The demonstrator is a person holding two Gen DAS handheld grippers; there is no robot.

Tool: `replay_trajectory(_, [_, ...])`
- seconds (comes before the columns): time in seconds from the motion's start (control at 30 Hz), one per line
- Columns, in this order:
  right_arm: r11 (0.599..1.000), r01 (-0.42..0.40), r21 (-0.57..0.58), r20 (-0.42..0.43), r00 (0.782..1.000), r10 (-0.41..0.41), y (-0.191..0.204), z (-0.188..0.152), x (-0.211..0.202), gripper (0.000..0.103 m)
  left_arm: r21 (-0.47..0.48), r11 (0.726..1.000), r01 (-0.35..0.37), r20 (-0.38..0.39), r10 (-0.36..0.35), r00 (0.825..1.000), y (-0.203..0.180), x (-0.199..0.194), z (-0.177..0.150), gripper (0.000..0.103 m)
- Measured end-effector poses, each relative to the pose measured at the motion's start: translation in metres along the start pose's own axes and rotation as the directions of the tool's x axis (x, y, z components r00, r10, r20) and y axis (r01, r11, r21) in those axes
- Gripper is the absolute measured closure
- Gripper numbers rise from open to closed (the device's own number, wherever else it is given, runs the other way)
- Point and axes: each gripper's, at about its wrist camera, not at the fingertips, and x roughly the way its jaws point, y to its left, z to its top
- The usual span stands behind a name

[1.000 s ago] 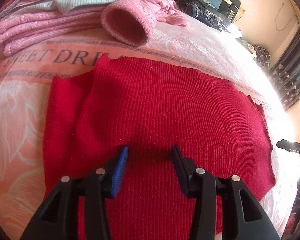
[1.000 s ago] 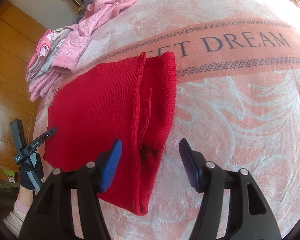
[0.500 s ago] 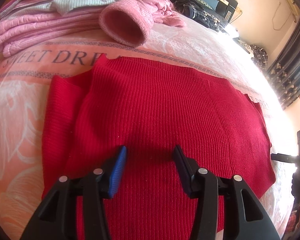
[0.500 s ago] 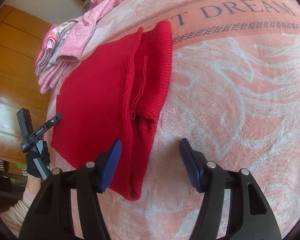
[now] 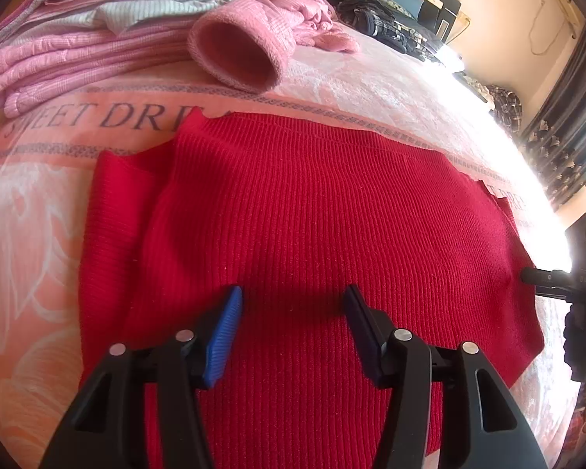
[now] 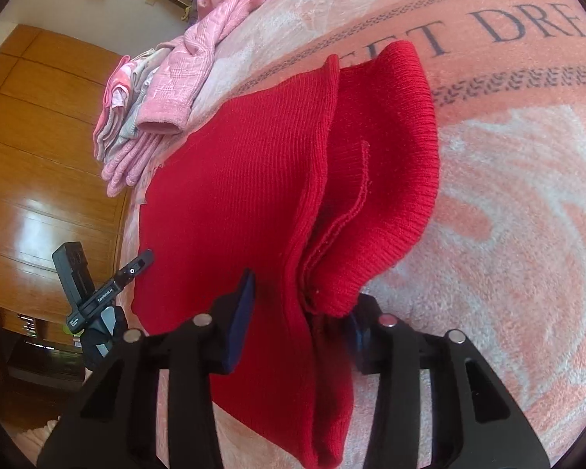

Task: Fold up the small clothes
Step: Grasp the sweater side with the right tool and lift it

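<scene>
Since a second ago the right gripper [image 6: 301,308] has pushed forward onto the near corner of the red knit garment [image 6: 254,179], so its fingers [image 6: 242,312], earlier wide over bare blanket and cloth edge, now straddle the bunched layers there. They stand wide apart with cloth between them, not yet pinched. The left gripper [image 5: 293,312] has barely shifted: it hangs just above the middle of the garment [image 5: 312,215], fingers [image 5: 226,324] wide and holding nothing.

The garment lies flat on the bed's pink blanket [image 6: 508,234], partly over the printed lettering band, with one side already turned under or doubled so that several ribbed edges stack up at the right gripper's corner.

It looks light, soft and limp, with a stretchy rib that should drape and sag rather than hold a crease. A grip on one layer alone would likely peel the stack apart, so the better hold is on the whole doubled edge at a corner, with the other gripper taking the matching corner along the same side to keep the fold line straight. The plush blanket may drag on the knit.

Beyond it sit a pile of pink clothes [image 5: 97,51] and a pink sleeve cuff [image 5: 238,54].
</scene>
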Motion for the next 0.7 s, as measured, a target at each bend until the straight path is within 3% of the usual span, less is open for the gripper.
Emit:
replay_trajectory(0.03, [1.0,-0.007,-0.001,-0.002,1.0,0.007,0.002,0.0,0.002,0.077,0.0,1.0,0.001,0.0,-0.001,1.0,0.0,0.0,0.0,0.048])
replay_trajectory(0.23, [0.999,-0.049,-0.008,0.045,0.998,0.049,0.013,-0.001,-0.013,0.083,0.005,1.0,0.003,0.004,-0.003,1.0,-0.001,0.001,0.001,0.048])
replay_trajectory(0.6, [0.999,0.035,0.024,0.017,0.999,-0.035,-0.009,-0.01,-0.002,0.085,0.018,1.0,0.011,0.008,-0.011,1.0,0.001,0.0,-0.001,0.047])
replay_trajectory(0.7, [0.999,0.009,0.048,0.03,0.999,-0.011,-0.016,-0.013,0.001,0.085,0.022,1.0,0.011,0.009,-0.011,1.0,0.0,0.0,-0.002,0.047])
